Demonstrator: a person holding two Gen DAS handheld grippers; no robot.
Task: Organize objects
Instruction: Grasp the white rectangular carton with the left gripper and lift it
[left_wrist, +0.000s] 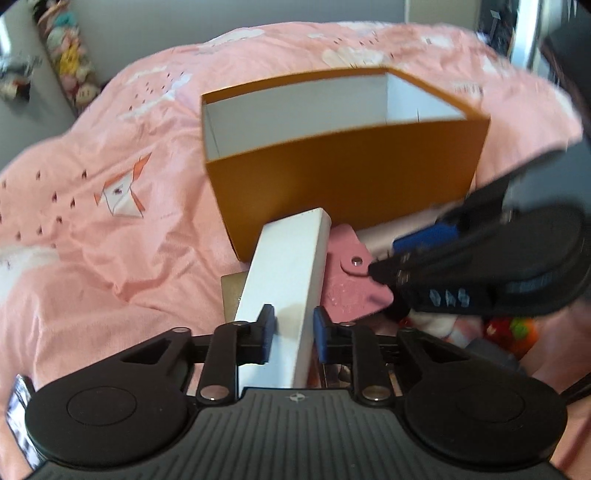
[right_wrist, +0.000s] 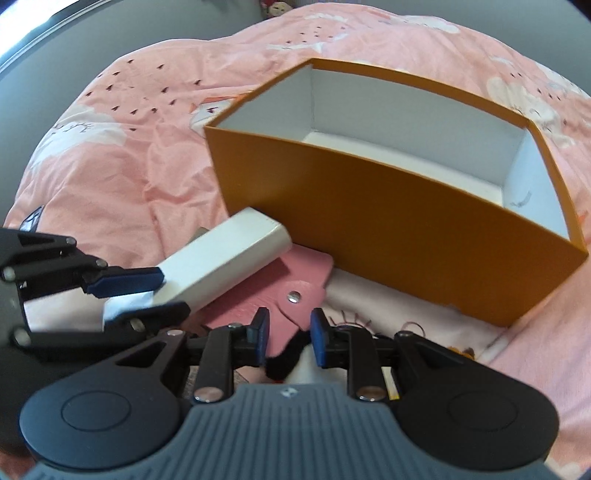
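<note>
On a pink-quilted bed (left_wrist: 110, 229), the left tool (left_wrist: 289, 330) is clenching a long white box (left_wrist: 284, 280) across its narrow sides, its far end tilting toward the open orange box (left_wrist: 347, 177). The white box looks light, stiff and smooth, likely slippery, so a mid-length hold suits it. At right, the right tool (right_wrist: 286, 334) is straddling a pink snap wallet's (right_wrist: 258, 295) corner, whether gripping it I cannot tell.

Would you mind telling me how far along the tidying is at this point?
Nothing looks stowed yet: the orange cardboard box shows only its white interior. In hand: the left tongs grip the long white rectangular box, its far end near the orange wall. Left: the pink snap-button wallet, which the right tongs straddle without closing.
</note>
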